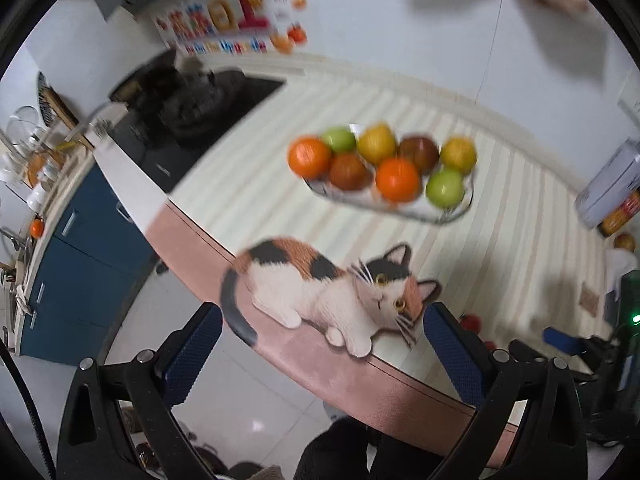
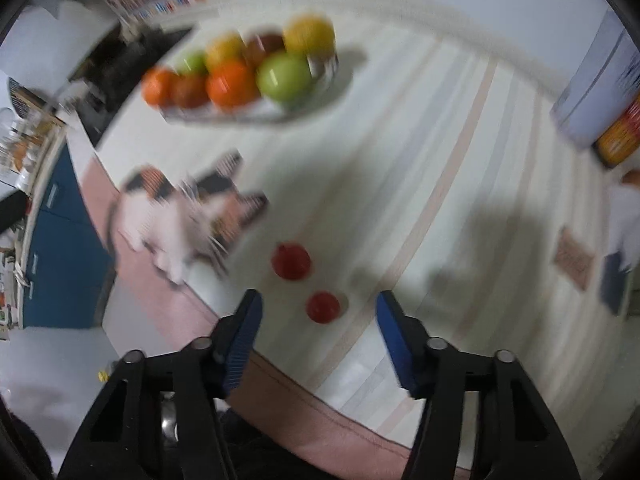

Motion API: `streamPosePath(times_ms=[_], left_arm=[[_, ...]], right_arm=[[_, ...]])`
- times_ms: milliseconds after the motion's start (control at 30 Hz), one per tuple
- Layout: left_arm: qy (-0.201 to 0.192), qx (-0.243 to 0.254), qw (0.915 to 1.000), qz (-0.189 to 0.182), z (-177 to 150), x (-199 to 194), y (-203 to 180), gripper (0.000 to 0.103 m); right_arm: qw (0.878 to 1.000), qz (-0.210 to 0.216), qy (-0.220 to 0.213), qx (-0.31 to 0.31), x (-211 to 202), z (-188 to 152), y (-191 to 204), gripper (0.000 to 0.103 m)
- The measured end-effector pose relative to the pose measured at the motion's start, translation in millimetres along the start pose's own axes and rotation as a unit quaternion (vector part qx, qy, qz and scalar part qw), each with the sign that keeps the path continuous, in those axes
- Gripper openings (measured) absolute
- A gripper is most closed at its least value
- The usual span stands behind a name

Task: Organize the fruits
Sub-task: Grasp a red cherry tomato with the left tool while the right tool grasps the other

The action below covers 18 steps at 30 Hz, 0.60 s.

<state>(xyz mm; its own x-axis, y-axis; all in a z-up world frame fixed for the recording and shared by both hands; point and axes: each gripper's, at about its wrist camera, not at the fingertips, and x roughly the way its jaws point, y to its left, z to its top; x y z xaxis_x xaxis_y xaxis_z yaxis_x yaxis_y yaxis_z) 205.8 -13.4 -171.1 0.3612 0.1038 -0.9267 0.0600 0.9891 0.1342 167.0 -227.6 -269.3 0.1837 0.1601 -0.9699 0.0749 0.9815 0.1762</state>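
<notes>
While both spread wide, each hand-held gripper (image 1: 322,328) (image 2: 318,312) hovers empty.

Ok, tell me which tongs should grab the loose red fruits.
Right. The right tongs are open with the nearer red fruit directly between the tips; the left tongs face the cat picture.
</notes>
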Motion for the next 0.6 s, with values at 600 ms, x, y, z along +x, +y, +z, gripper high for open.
streamPosePath(times_ms=[600], left_arm=[[0.121,0.056,0.9861,-0.1,-18.1,102.6,-108.8,0.103]], right_arm=[[1.0,0.008,0.005,0.018,23.8,-21.4,-46.4,0.029]])
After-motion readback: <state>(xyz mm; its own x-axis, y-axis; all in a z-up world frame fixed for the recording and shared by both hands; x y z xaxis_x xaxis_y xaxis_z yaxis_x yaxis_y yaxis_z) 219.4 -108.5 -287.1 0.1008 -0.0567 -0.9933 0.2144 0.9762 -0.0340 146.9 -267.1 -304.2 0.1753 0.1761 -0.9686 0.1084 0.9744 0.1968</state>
